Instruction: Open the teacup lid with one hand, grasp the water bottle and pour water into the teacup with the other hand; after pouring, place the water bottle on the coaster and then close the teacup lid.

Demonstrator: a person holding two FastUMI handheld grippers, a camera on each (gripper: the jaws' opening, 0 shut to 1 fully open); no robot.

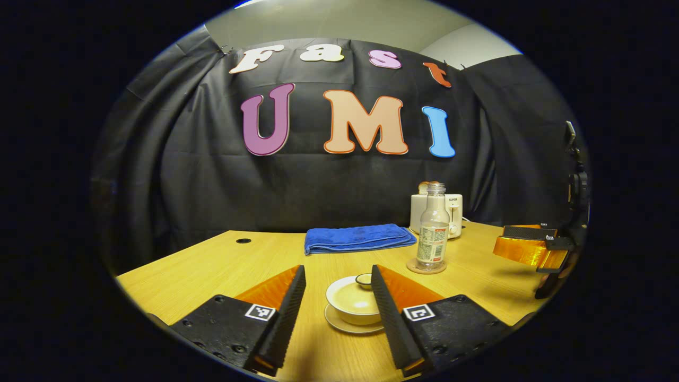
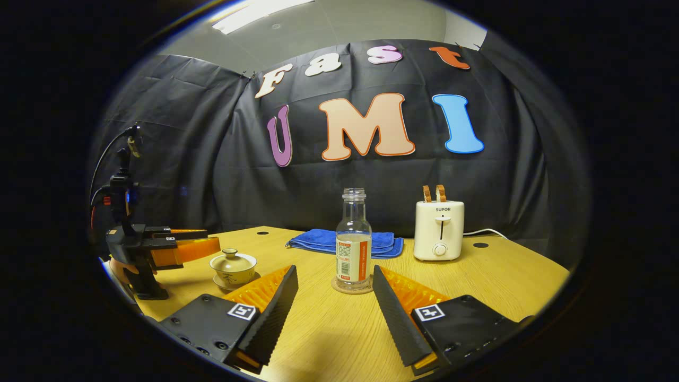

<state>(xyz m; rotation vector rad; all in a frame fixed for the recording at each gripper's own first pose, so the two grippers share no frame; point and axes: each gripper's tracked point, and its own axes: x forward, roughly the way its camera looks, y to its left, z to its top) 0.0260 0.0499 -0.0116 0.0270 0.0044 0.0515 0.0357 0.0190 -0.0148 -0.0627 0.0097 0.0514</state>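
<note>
While lidded, teacup (image 1: 354,303) between spread left tool (image 1: 338,284)

The only legible word is the brand "SUPOR", printed on the front of the white toaster (image 2: 438,229), at about one o'clock from the water bottle (image 2: 353,241) in the right gripper view. The water bottle's label print is too small to read.

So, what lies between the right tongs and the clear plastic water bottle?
Nothing: in the right gripper view, only bare wooden table lies between the open right tongs and the clear plastic water bottle on its round coaster.
</note>
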